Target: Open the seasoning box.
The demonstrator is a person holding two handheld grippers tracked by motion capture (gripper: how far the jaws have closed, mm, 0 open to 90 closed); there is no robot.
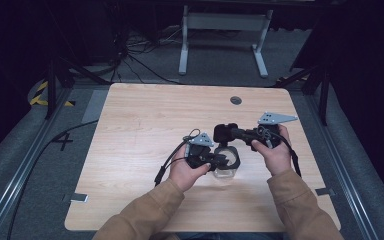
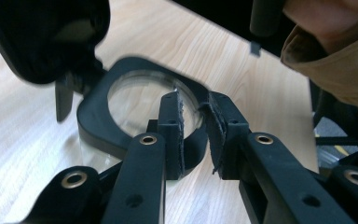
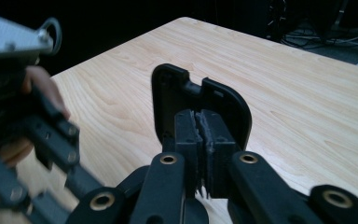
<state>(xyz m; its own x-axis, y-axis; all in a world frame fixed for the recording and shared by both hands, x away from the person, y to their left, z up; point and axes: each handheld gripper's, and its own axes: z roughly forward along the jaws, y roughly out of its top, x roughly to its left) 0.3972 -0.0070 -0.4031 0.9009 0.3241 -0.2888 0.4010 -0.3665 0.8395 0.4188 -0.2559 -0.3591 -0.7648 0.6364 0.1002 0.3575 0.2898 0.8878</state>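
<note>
Container (image 1: 226, 170): clear, probably glass, sitting on the table (image 1: 145, 125).
Left gripper (image 2: 195, 122): jaws narrowly clamping its black rim.
Right gripper (image 3: 200, 135): jaws closed, holding the black lid (image 3: 200, 95).
Handling: likely rigid, slippery, breakable; hold the rim.
</note>
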